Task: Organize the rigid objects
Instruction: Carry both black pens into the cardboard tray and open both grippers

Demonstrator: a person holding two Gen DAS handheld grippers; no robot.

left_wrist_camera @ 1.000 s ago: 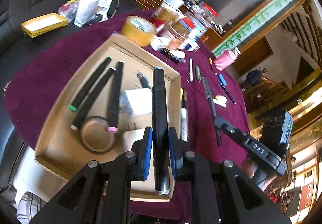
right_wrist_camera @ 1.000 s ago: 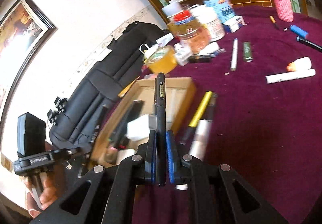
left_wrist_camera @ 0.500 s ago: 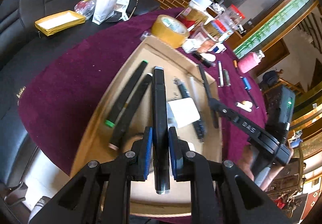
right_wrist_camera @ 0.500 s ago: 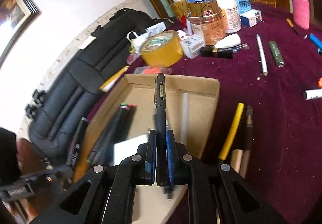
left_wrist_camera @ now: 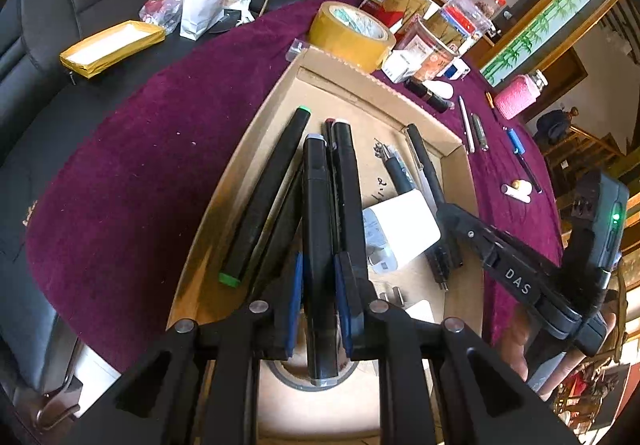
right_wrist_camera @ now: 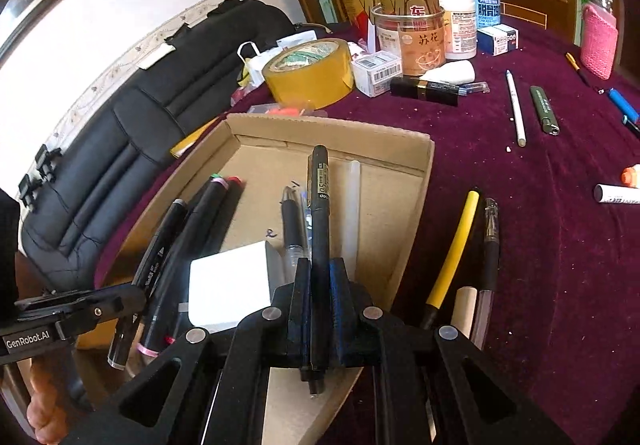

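A shallow cardboard tray on the purple cloth holds several black markers, among them a green-tipped marker, and a white charger block. My left gripper hangs low over the tray's left half, shut on a thick black marker with a grey cap. My right gripper is shut on a thin black gel pen, which points along the tray above its floor. In the left wrist view the right gripper reaches in beside the white block.
A yellow pen and a clear black pen lie on the cloth right of the tray. Behind it stand a yellow tape roll, jars and small boxes. More pens are scattered far right. A black chair flanks the table.
Both grippers came down and in over the tray, each still holding its pen. The right one moved left from the tray's right side to above its floor.
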